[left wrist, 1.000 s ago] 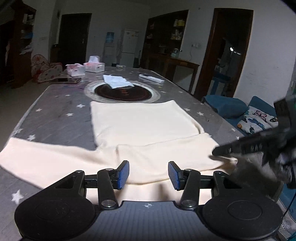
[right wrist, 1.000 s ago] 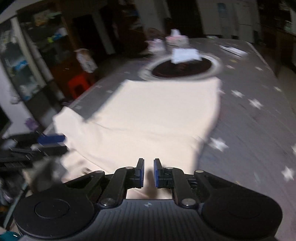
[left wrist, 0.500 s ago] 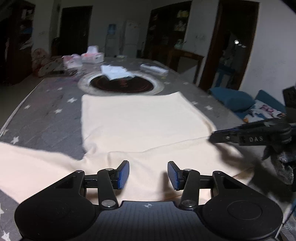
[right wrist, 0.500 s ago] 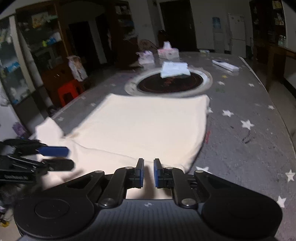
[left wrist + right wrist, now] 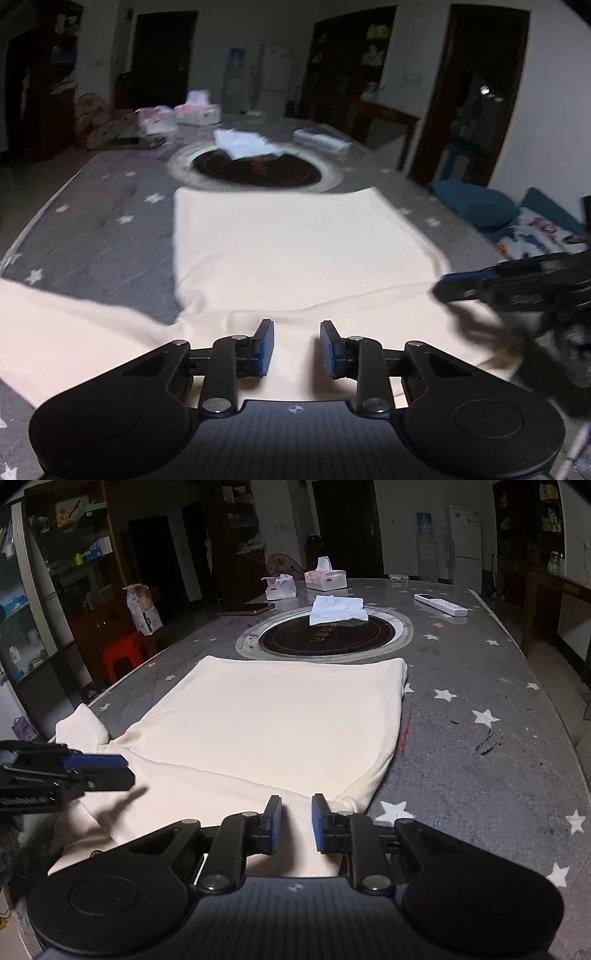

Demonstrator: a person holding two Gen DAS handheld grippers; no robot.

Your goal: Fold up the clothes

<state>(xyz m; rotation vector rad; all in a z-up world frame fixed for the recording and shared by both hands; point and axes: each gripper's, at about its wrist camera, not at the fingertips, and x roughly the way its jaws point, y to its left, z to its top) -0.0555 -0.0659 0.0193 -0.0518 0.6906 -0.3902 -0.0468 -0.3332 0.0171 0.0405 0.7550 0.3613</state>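
Both hand-held grippers were held low over the near edge of the worktop (image 5: 480,709), each with its jaws apart and nothing between them. The left hand-held gripper (image 5: 293,349) was poised above the near band of the cream garment (image 5: 295,251), roughly at its middle, while the right hand-held gripper (image 5: 294,823) was placed over the garment's near right corner, just inside where the cloth ended against the star-patterned cover. In the right wrist view the left unit was seen at the left edge, its fingers pointing across the cloth.

The garment was spread flat directly ahead of both tools, its body running away toward the far side and one sleeve (image 5: 62,332) trailing out to the left along the near edge. The long axis of that near band was therefore judged to lie left to right, across the line of the fingers. The sleeve lay nearer the left unit, the right corner nearer the right one, so a fold was judged likely to begin from those ends.

Farther off were seen the round inset hob (image 5: 325,635), a folded white cloth (image 5: 338,609), a remote control (image 5: 439,604) and tissue boxes (image 5: 325,579).
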